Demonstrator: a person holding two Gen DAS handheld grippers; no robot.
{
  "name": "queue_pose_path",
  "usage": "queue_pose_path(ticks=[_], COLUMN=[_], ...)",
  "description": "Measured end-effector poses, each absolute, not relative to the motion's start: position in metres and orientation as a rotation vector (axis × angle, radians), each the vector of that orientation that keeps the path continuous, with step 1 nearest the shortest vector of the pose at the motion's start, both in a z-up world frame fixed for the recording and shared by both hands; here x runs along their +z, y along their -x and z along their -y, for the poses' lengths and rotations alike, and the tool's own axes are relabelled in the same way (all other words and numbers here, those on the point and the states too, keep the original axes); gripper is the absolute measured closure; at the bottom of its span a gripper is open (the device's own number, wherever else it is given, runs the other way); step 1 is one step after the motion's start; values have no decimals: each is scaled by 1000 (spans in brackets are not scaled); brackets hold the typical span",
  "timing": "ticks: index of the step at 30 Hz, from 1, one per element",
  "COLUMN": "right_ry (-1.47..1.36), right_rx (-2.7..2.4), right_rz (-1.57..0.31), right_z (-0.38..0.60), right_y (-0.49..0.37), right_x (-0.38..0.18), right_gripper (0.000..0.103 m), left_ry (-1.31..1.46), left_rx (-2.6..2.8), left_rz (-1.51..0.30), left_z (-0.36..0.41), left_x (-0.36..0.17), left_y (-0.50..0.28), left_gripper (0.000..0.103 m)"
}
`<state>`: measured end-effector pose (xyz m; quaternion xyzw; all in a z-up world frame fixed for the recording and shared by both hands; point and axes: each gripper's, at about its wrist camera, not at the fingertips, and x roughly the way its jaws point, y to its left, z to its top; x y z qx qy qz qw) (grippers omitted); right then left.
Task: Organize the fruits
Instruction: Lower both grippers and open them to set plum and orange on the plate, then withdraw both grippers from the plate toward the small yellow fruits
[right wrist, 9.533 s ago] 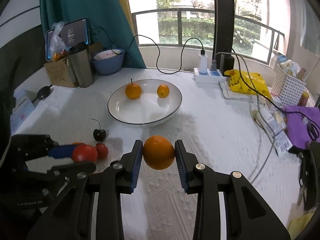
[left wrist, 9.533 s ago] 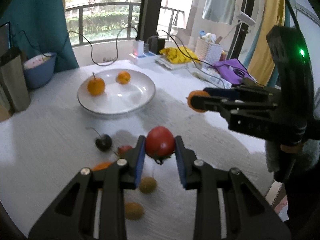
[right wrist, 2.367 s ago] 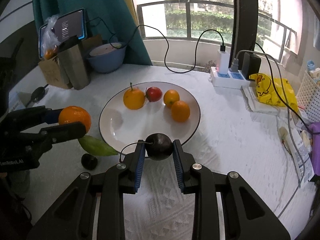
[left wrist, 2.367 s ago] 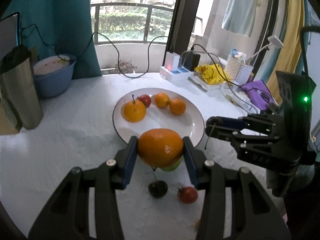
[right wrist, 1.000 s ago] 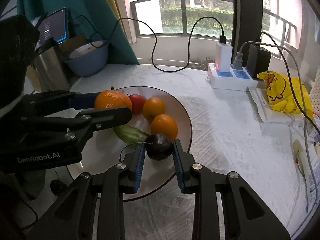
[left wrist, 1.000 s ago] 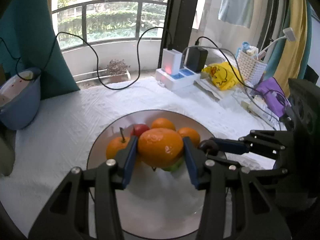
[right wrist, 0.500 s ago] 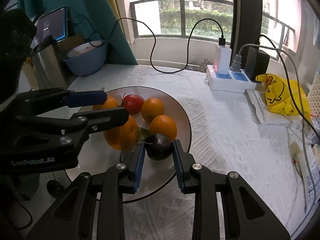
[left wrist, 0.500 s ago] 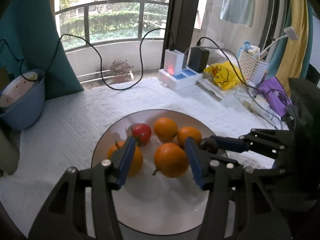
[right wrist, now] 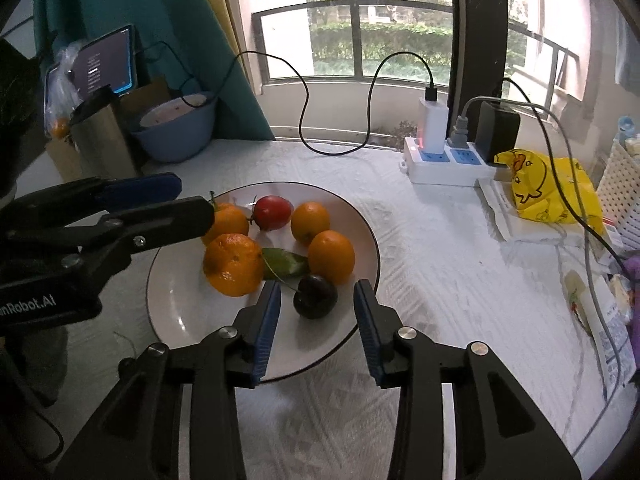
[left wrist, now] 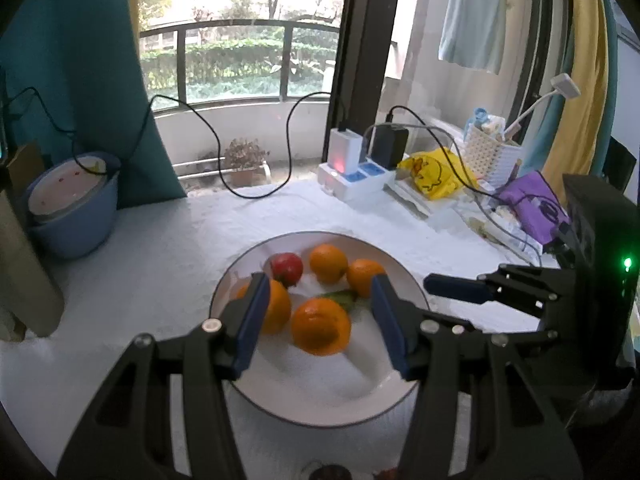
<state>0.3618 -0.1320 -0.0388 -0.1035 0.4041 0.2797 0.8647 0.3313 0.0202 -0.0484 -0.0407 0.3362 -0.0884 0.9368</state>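
A white plate point(left wrist: 304, 400) holds several oranges, a red tomato point(left wrist: 287, 266) and a large orange point(left wrist: 320, 326) with a green leaf. My left gripper point(left wrist: 318, 284) hovers open just above that large orange, not touching it. In the right wrist view a dark cherry point(right wrist: 315, 300) with a stem lies on the plate point(right wrist: 176, 320) near its front rim. My right gripper point(right wrist: 318, 292) has its jaws opening around the cherry, pads clear of it. The left gripper point(right wrist: 188, 200) reaches in from the left over the plate's far-left oranges.
A blue bowl point(left wrist: 76, 208) and a metal cup point(right wrist: 104, 140) stand at the back left. A power strip point(right wrist: 444, 164) with cables, a yellow bag point(right wrist: 548, 188) and a white basket point(left wrist: 496, 152) line the right. A dark fruit point(left wrist: 332, 472) lies on the cloth before the plate.
The left gripper opened, left the leafy orange on the plate and drew back upward. The right jaws spread and the cherry now rests on the plate.
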Motion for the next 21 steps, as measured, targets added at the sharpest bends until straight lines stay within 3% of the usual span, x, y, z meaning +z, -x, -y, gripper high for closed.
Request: queue_pose_path(ticks=[21], right_ry=[239], right_rx=[594], right_rz=[-789], right_z=[132], right_y=[-290], right_x=[-7], right_gripper=[63], left_ry=[113], left_rx=[-168], left_rz=[-642], left_z=[-30], left_x=[-37], left_y=[-251], left_gripper=[48])
